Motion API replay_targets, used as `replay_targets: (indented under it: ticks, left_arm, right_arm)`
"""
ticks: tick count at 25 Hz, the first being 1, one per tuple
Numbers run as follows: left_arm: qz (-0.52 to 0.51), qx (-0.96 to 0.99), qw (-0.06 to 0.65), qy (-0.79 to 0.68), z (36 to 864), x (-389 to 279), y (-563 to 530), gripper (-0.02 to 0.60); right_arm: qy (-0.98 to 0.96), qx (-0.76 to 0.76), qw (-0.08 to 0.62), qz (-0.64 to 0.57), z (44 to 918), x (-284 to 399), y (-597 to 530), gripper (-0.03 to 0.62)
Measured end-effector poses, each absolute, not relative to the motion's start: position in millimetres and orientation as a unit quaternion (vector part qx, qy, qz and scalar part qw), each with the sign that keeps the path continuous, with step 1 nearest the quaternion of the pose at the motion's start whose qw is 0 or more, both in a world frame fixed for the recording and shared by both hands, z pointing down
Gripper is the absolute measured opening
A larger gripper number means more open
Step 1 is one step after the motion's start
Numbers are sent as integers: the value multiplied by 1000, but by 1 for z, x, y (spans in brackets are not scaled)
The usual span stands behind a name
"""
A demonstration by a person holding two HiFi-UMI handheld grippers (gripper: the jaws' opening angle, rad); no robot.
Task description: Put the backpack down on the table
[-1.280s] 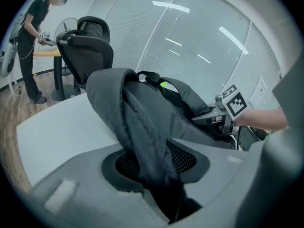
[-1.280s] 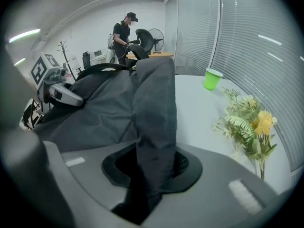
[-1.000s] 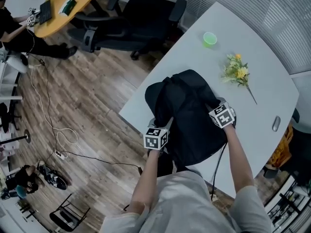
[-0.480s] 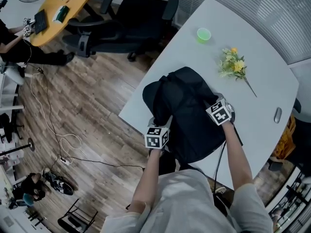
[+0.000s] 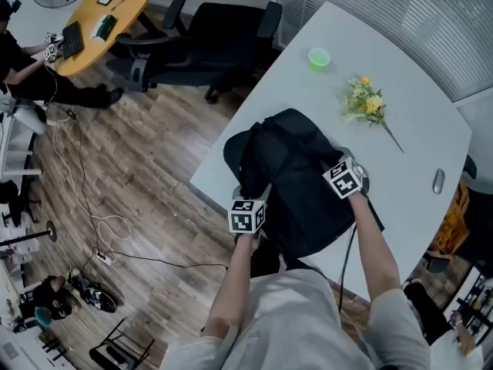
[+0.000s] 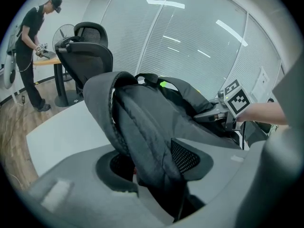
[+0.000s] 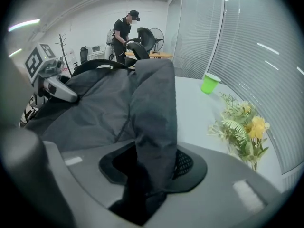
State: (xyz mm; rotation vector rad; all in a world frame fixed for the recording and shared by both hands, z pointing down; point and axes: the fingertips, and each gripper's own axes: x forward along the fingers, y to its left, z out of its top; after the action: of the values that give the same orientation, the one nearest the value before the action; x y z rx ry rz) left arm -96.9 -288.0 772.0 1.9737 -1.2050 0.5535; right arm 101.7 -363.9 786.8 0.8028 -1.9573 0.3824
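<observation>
**Clerk:** Start at the far left, please.

**Inspector:** Wooden floor (image 5: pixel 146 153), with a cable (image 5: pixel 98 220) looped on it. A person (image 5: pixel 17 51) is at a yellow counter (image 5: pixel 96 20) in the top corner. Black office chairs (image 5: pixel 219 33) stand between that and the white counter (image 5: pixel 420 122).

**Clerk:** The left gripper?

**Inspector:** The left gripper (image 5: pixel 250 199) is at the white counter's near-left edge, against the left side of the backpack (image 5: pixel 296 187). Its fingers have just been opening and now stand apart. A fold of the bag's fabric hangs loose between them, with a gap showing on the fold's left side.

**Clerk:** Where is the backpack itself?

**Inspector:** It lies on the white counter, towards the edge nearest the person, between the two grippers (black, its upper part slumped towards the chairs).

**Clerk:** And the right gripper?

**Inspector:** The right gripper (image 5: pixel 337 169) is at the bag's right side. Its fingers have likewise just been opening and are parted. A strip of fabric is draped between them, unclamped.

**Clerk:** Anything further right?

**Inspector:** A green cup (image 5: pixel 319 58) stands upright towards the far end, well apart from the bag. A sprig of yellow flowers (image 5: pixel 363 105) lies to the right of the bag, not touching it. A small grey object (image 5: pixel 438 180) sits near the right edge; I cannot tell what it is.
</observation>
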Motion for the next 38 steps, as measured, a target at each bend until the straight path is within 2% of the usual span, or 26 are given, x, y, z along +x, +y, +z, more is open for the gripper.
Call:
replay_targets:
  ticks: [10,24,38]
  left_arm:
    - [230,764,364,-481,767,-106,-277,270]
    - [227,756,349,-505,749,-122,-259,285]
    - [202,763,315,-527,704,-118,-228,285]
  right_arm:
    - [-806,337,464,148,771,106,-356,207]
    - [-809,351,449,144,745,112,-346,222]
    - [-831,373,393,127,695,116,-317,219]
